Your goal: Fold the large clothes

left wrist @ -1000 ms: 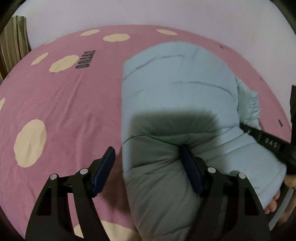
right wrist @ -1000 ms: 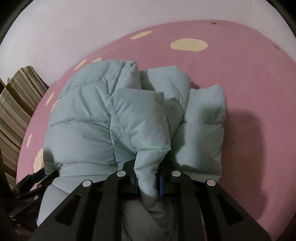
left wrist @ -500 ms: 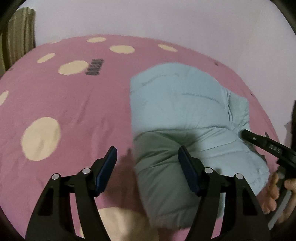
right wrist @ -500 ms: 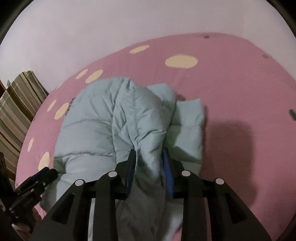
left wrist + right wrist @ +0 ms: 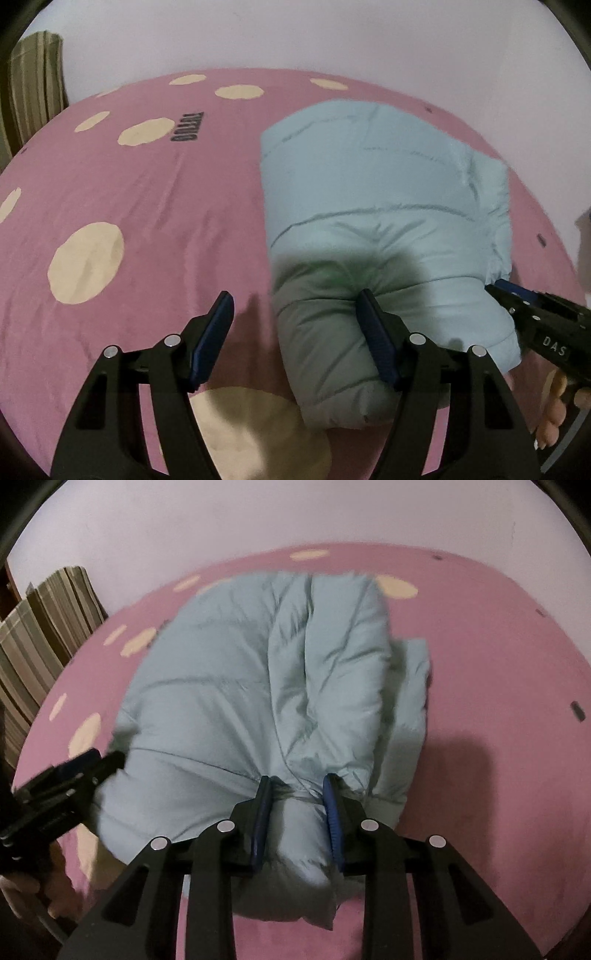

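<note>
A pale blue puffy jacket [image 5: 369,206] lies folded into a thick bundle on the pink bed sheet [image 5: 147,221]. My left gripper [image 5: 295,325] is open over the bundle's near left corner; its right pad rests against the fabric and its left pad hangs above the sheet. In the right wrist view the jacket [image 5: 240,686] fills the middle. My right gripper [image 5: 297,797] has its jaws partly apart around a puffy fold at the near end, which fills the gap without being pinched. The left gripper [image 5: 74,771] shows at the bundle's left edge, the right gripper [image 5: 498,286] at its right.
The sheet has cream dots and dark lettering [image 5: 190,127]. A striped pile [image 5: 37,635] stands at the bed's far left against the pale wall. A person's hand [image 5: 554,417] holds the right gripper. Bare sheet lies left and right of the jacket.
My right gripper's jaws have parted from a tight pinch on the fold and drawn back toward the jacket's near end. The left gripper backed off slightly, still open.
</note>
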A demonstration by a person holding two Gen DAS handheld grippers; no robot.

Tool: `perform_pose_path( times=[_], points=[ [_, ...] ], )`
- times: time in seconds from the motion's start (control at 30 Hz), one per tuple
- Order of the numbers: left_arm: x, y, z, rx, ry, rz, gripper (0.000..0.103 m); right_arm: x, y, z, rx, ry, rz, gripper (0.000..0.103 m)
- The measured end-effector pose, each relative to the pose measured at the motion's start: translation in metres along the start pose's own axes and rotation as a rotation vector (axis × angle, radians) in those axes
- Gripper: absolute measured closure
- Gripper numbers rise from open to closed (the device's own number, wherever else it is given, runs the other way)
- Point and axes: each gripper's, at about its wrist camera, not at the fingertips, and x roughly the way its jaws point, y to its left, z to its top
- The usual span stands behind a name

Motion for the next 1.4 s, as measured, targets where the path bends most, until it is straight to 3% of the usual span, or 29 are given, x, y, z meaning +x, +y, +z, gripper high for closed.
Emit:
perform_pose_path(
  times=[0.3,0.6,0.73,0.87,1.07,1.2,1.4],
  points=[
    [0.031,-0.009,-0.011,0.051,0.034,0.034,0.034,0.019,0.000,-0.005,0.002,-0.001,-0.017,0.075],
    [0.001,0.001,-0.002,0.003,0.021,-0.009,0.036,-0.004,-0.005,-0.005,0.024,-0.052,-0.005,0.075],
    [-0.033,0.007,0.022,-0.001,-0.074,-0.003,0.036,-0.041,-0.002,0.011,0.026,-0.143,-0.001,0.075],
    [-0.032,0.004,0.058,0.027,-0.122,0.029,0.036,-0.048,0.001,0.050,0.004,-0.194,0.001,0.075],
    [0.020,-0.010,0.093,0.027,-0.008,0.012,0.036,-0.001,-0.008,0.090,0.024,-0.128,-0.042,0.075],
    [0.040,-0.017,0.089,0.050,0.031,0.041,0.036,0.031,-0.015,0.084,0.051,-0.060,-0.057,0.075],
    [0.064,-0.026,0.083,0.076,0.066,0.080,0.035,0.055,-0.023,0.075,0.067,-0.029,-0.041,0.074]
  ],
)
